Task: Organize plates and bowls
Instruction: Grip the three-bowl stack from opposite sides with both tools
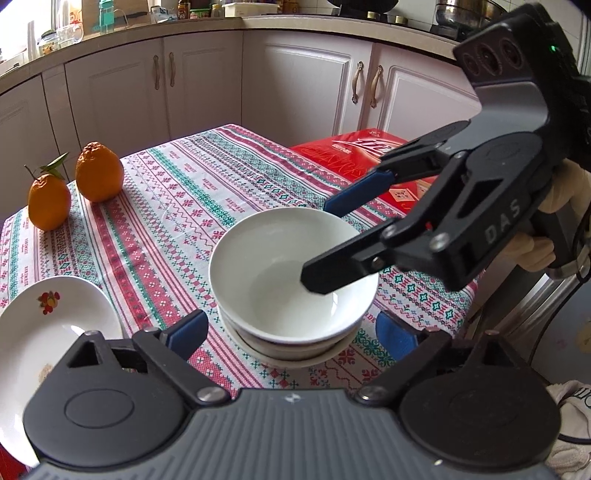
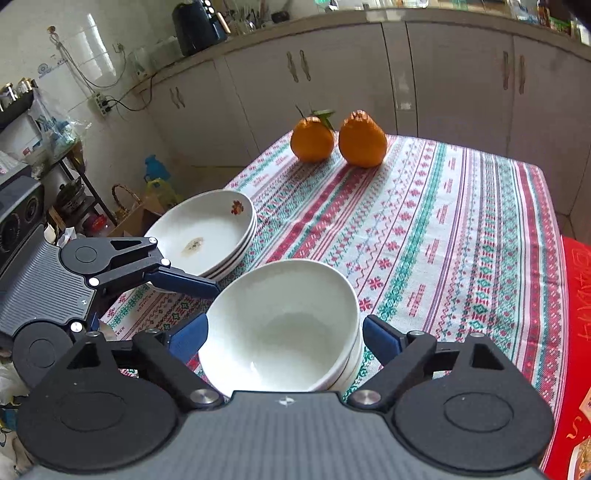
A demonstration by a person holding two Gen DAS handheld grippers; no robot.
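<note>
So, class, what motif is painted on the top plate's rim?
A small red-and-orange fruit or flower motif on the white top plate, clearest in the right wrist view.

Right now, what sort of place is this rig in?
Most likely a home kitchen: cream cabinet doors under a cluttered countertop, and a table with a patterned tablecloth holding stacked bowls, stacked plates and two oranges.

Left claw [image 1: 291,332]: jaws spread wide, blue pads [image 1: 188,332] well apart, nothing pressed between them; pointed steeply downward. Right claw [image 2: 284,338]: jaws likewise spread, pads [image 2: 382,338] not in contact with anything; tilted downward at a similar angle. In the left wrist view the right claw is seen held by a gloved hand [image 1: 554,221] at its pistol grip.
</note>
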